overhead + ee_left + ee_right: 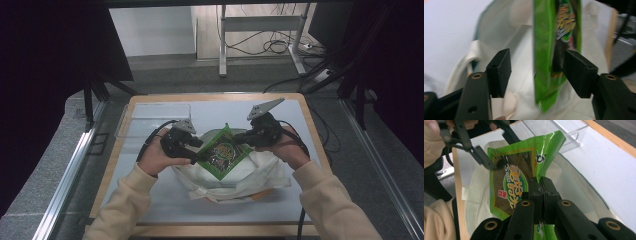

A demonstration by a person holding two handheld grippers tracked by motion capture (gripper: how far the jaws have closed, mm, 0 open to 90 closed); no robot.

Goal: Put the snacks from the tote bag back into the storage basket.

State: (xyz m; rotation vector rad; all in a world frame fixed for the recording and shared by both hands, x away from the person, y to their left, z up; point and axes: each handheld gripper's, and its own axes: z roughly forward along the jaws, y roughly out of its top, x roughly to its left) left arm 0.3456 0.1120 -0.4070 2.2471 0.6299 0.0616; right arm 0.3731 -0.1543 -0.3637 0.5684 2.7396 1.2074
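A green snack packet hangs over a cream cloth bag in the middle of the table. My right gripper is shut on the packet's edge; in the right gripper view its jaws pinch the green foil between them. My left gripper is at the packet's left side and open. In the left gripper view the packet stands edge-on between the two spread jaws, neither pad pressing it. The cream bag lies under it.
A clear plastic tray lies at the back left of the white tabletop. The wooden table edge runs along the right. Metal rails flank the table on both sides.
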